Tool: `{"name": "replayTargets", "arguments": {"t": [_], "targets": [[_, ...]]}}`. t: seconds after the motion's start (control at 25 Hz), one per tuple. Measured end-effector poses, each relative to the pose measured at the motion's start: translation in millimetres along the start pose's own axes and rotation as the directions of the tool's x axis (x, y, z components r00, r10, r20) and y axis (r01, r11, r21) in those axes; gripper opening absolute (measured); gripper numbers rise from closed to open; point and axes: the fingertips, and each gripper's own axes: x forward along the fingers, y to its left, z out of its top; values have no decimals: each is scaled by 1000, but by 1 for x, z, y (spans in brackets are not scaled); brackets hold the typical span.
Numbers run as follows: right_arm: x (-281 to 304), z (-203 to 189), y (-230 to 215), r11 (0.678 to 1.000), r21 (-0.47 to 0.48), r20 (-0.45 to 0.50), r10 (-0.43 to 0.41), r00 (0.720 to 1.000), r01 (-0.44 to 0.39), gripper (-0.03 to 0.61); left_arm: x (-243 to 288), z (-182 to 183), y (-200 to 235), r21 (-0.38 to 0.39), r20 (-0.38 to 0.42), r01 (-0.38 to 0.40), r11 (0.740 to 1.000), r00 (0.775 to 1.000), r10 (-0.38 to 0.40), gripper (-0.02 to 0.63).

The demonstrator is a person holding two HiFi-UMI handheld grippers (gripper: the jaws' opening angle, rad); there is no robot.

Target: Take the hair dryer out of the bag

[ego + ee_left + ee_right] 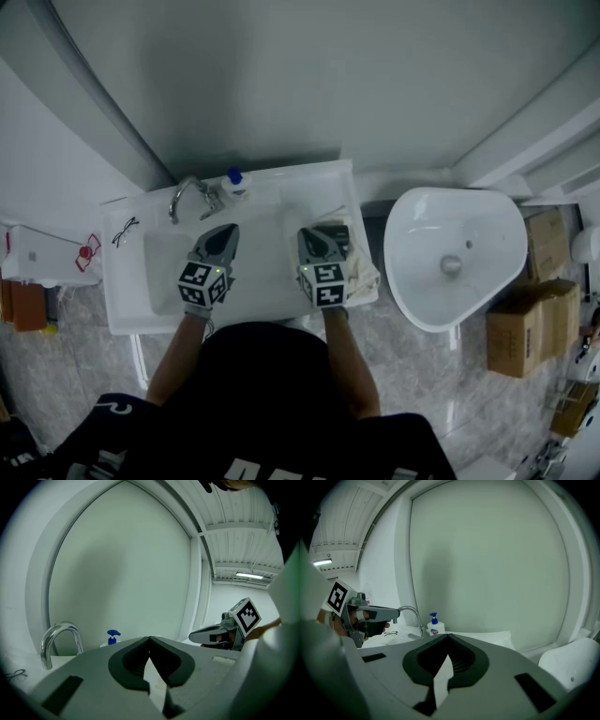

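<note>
Eyeglasses [125, 230] lie at 9 o'clock of the left claw [228, 230], clenched empty over the basin [164, 267]. The right claw [308, 234], clenched empty too, hovers over the cream bag [364, 272] on the table [309, 181]. A dark hair dryer [336, 229] peeks out at the bag's 12 o'clock end, its axis untellable.

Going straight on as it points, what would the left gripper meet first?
The left gripper would likely meet the grey wall panel behind the white sink counter; the blue-pumped soap bottle and chrome faucet sit left of its line.
</note>
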Motion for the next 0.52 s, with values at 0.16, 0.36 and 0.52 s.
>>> {"name": "replayTargets", "arguments": {"t": [0.16, 0.36, 0.52], "targets": [[1, -1, -1, 1000, 0, -5, 1, 1000, -1, -5, 2, 1, -2, -1, 1, 1, 1000, 1000, -1, -1], [3, -2, -2, 1000, 2, -14, 4, 1000, -4, -5, 4, 1, -1, -5, -1, 2, 1000, 1000, -2, 0], [3, -5, -3, 1000, 0, -18, 0, 1000, 0, -5, 3, 0, -2, -6, 0, 3, 1000, 1000, -3, 0]]}}
